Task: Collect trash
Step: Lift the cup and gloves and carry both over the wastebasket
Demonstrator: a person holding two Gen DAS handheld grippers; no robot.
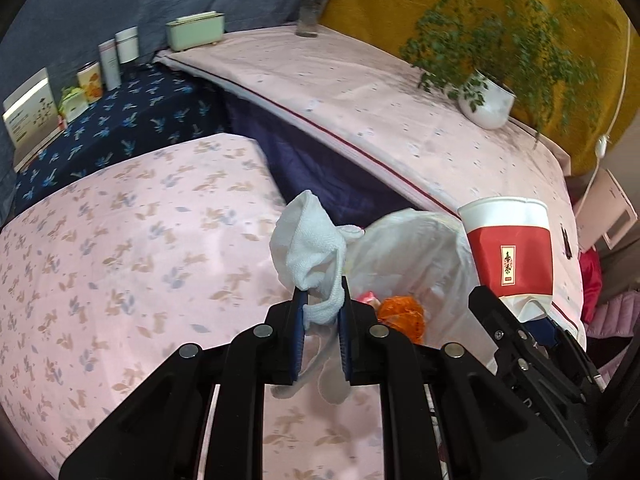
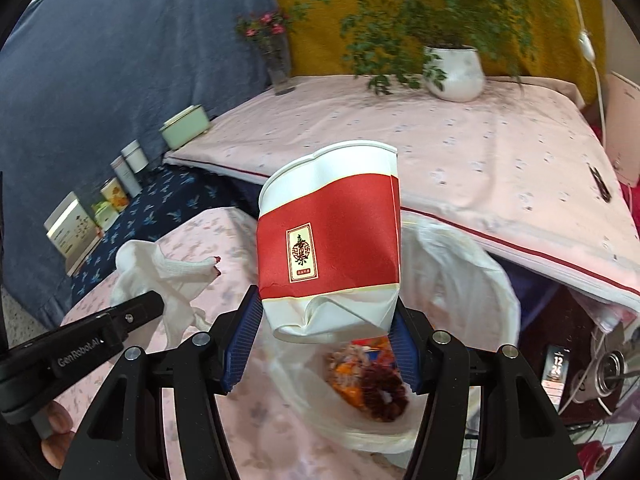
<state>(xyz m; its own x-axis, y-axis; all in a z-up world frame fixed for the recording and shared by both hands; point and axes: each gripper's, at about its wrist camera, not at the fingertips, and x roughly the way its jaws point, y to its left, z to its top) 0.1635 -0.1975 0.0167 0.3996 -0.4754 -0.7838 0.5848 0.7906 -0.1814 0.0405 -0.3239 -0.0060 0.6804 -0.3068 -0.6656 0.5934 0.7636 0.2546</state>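
Both wrist views look forward and down from close above the pink cloth (image 1: 120,260). They share the white bag (image 1: 420,248), lower centre-right in each, and the plant pot (image 2: 454,74), upper right in each.

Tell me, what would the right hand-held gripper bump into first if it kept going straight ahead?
Probably the white plastic bag: the right hand-held gripper, clamping the red paper cup, points over its open mouth, though depth is unclear.

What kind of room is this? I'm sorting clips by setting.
Probably a home living space, not a lab: surfaces draped in a floral cloth, a potted plant and a vase of flowers on the raised ledge, tins and boxes against the wall.
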